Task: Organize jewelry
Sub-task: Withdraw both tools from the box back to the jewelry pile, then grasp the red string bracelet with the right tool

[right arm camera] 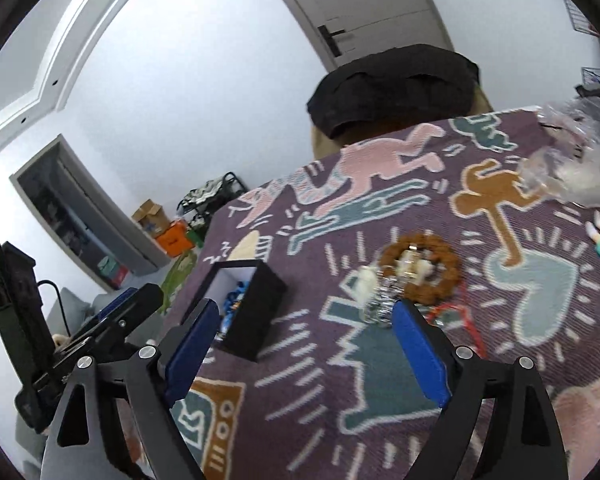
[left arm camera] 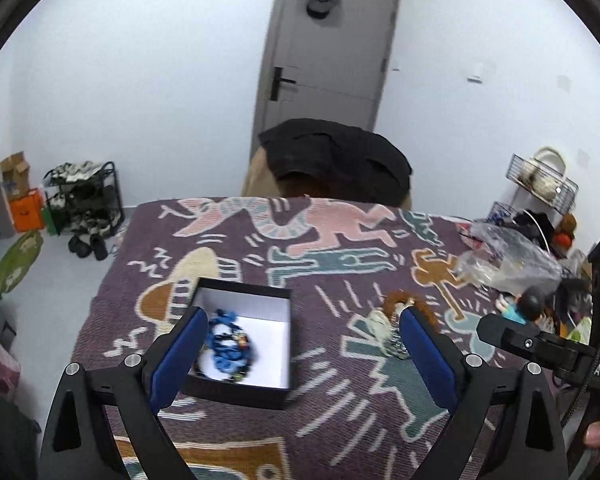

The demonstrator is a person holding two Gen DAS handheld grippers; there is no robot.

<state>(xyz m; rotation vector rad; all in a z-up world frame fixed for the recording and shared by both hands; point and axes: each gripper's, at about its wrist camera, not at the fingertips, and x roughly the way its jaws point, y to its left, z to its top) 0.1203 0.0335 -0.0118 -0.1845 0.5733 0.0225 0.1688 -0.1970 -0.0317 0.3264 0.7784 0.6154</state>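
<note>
While both my tools hang above the purple woven bedspread w/ cartoon figures (left arm camera: 340, 412), the small black cardboard box w/ white lining (left arm camera: 256, 312) sits open on it, a blue beaded strand (left arm camera: 224, 340) coiled inside near its left wall. My left gripper (left arm camera: 300, 344) stands wide, blue pads apart, nothing btwn them; the box lies just past its left finger. My right gripper (right arm camera: 304, 344) is spread too, empty, pointing down at the cloth btwn the box (right arm camera: 252, 320) and the loose pile.

That pile, well apart from the box to its right: a brown beaded bracelet ring (right arm camera: 448, 280), pale cream pieces (right arm camera: 364, 286) and a silvery metal chain cluster (right arm camera: 382, 304) just beside it, a thin red cord (right arm camera: 466, 320) trailing off. All still out of the box, so I judge the sorting only partly done.

Risks, as I read it: the pieces lie touching and tangled, so closing on one may drag a neighbour or the cord along. The chain is low and slack on a nubbly weave; pads could pinch cloth instead, or let it slip. The box is light and unheld; a bump from a finger could shove or tip it. Clear plastic bags (left arm camera: 512, 256) and a small doll figure (left arm camera: 528, 304) crowd the right edge.
</note>
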